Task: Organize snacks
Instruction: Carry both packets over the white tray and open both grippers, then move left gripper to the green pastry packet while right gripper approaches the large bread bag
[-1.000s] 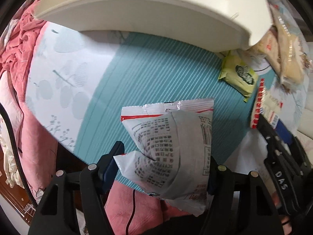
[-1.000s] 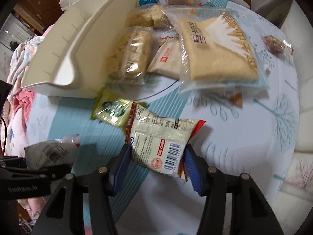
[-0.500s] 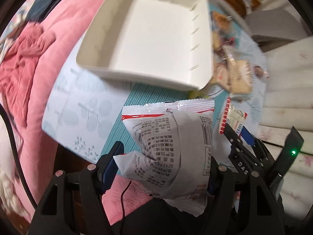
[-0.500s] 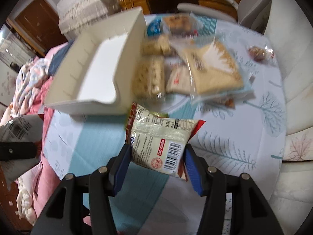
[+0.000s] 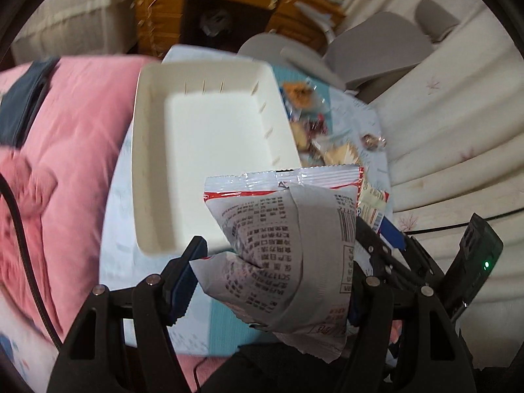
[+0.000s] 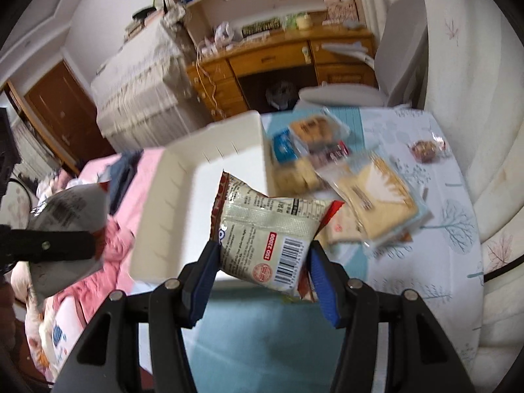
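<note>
Both grippers have risen above the white bin (image 5: 209,150): left gripper (image 5: 271,262) grasps an upright silver packet (image 5: 288,245), right gripper (image 6: 262,262) clamps a beige packet (image 6: 265,232), long axis crosswise.

White bin (image 5: 209,150): smooth matt plastic. Silver snack packet (image 5: 288,249): glossy crinkled foil film, printed. Cream snack packet (image 6: 265,239): slightly shiny plastic film. Snack wrappers on counter (image 6: 376,193): clear glossy film. Counter cover (image 6: 435,229): smooth printed cloth. Pink blanket (image 5: 72,137): soft plush cloth. Desk (image 6: 275,55): varnished wood. Jaws: matt black plastic, blue pads.
</note>
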A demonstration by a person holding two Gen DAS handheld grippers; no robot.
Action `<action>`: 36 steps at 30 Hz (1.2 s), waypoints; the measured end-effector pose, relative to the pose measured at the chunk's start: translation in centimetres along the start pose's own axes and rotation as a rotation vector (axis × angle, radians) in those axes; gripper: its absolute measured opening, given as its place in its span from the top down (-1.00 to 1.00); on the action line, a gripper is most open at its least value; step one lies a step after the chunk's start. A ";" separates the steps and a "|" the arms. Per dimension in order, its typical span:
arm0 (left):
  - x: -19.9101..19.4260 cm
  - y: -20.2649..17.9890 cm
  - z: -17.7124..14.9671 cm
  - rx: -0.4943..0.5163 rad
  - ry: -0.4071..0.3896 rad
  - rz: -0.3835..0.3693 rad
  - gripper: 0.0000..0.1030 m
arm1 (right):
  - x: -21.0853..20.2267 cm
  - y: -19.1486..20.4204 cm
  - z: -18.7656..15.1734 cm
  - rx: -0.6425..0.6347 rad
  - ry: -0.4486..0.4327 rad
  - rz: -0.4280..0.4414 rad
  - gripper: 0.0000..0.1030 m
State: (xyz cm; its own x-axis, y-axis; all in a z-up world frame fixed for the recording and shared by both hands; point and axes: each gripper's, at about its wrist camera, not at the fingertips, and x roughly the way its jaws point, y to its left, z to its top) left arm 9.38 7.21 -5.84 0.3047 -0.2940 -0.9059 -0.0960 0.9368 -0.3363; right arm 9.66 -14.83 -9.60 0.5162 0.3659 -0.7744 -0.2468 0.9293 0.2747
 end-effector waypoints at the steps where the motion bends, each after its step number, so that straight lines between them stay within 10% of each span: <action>1: -0.3 0.5 0.4 0.015 -0.013 -0.008 -0.36 | -0.1 0.7 0.2 0.004 -0.020 0.002 -0.08; 19: 0.5 7.9 8.5 0.072 -0.097 0.068 -0.58 | 3.7 10.2 0.3 -0.013 -0.112 -0.003 -0.12; 26: 1.7 8.5 8.2 0.048 -0.054 0.072 -0.87 | 4.6 10.2 0.1 0.027 -0.073 -0.015 -0.74; 36: 0.9 6.6 6.8 0.063 -0.087 0.033 -0.87 | 3.0 8.2 -0.6 0.092 -0.082 -0.033 -0.75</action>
State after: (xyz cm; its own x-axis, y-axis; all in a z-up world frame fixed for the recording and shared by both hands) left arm 15.46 14.44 -7.17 0.3837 -0.2474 -0.8897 -0.0483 0.9567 -0.2869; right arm 8.66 -6.18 -10.01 0.5891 0.3345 -0.7356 -0.1542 0.9401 0.3041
